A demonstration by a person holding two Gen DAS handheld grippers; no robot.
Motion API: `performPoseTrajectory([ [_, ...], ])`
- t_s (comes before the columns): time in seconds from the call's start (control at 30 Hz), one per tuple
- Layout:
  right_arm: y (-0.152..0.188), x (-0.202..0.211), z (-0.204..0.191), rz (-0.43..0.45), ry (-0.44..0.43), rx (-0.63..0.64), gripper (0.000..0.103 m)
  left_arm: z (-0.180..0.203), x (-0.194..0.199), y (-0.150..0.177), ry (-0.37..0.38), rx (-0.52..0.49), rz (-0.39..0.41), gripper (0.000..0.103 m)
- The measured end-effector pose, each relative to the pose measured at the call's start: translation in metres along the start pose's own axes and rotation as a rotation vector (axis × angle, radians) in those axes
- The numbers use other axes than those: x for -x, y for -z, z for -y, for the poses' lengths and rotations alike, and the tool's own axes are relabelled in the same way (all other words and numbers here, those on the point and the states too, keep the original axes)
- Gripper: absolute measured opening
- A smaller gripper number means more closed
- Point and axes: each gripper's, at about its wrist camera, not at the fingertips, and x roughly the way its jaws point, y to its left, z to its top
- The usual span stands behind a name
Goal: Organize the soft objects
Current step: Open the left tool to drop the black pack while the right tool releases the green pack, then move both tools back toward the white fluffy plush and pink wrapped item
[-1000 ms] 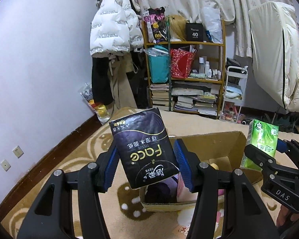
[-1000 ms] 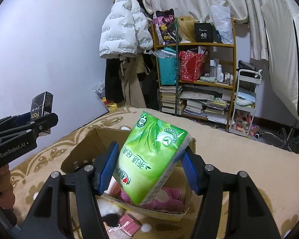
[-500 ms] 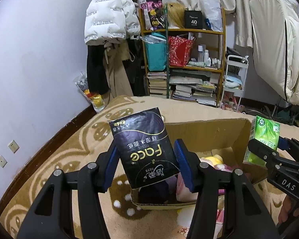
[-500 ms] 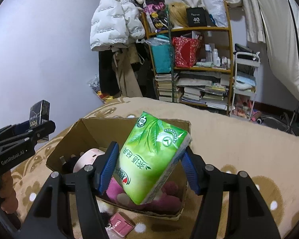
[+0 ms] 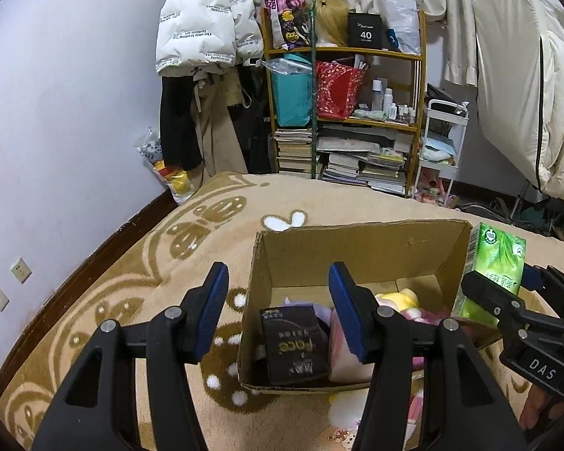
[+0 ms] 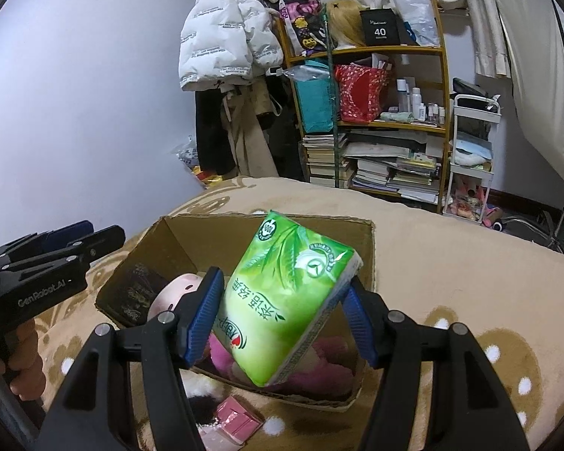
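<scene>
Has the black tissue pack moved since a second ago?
Yes. The black tissue pack has dropped out of the left gripper down into the cardboard box.

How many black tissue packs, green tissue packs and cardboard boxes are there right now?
black tissue pack: 1
green tissue pack: 1
cardboard box: 1
Total: 3

Green leaf-print tissue pack (image 6: 289, 297), white emblem. Black tissue pack (image 5: 295, 342), gold lettering. Brown cardboard box (image 5: 357, 248). Tan blanket (image 5: 131, 263), brown motifs, white dots. Blue pads on black left claw (image 5: 278, 314). Pink plush (image 6: 319, 372).
</scene>
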Motion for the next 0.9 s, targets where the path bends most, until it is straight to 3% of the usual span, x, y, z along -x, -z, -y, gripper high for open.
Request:
performPoseTrajectory([
  [0.4, 0.004, -0.002, -0.006, -0.015, -0.001, 0.028, 0.069, -0.004, 0.004, 0.006, -0.015, -0.019, -0.045, 0.06],
  [0.47, 0.003, 0.001, -0.008, -0.007, -0.003, 0.029, 0.077, -0.007, 0.007, 0.006, -0.018, -0.015, -0.045, 0.069],
  [0.57, 0.001, 0.009, -0.008, 0.011, 0.007, 0.023, 0.091, -0.009, 0.013, 0.007, -0.029, -0.018, -0.053, 0.073],
  [0.73, 0.001, 0.025, -0.011, 0.005, 0.025, 0.008, 0.102, -0.014, 0.029, 0.008, -0.052, -0.012, -0.044, 0.085],
  [0.9, 0.006, 0.045, -0.015, 0.007, 0.031, -0.005, 0.103, -0.016, 0.047, 0.012, -0.069, -0.032, -0.037, 0.093],
])
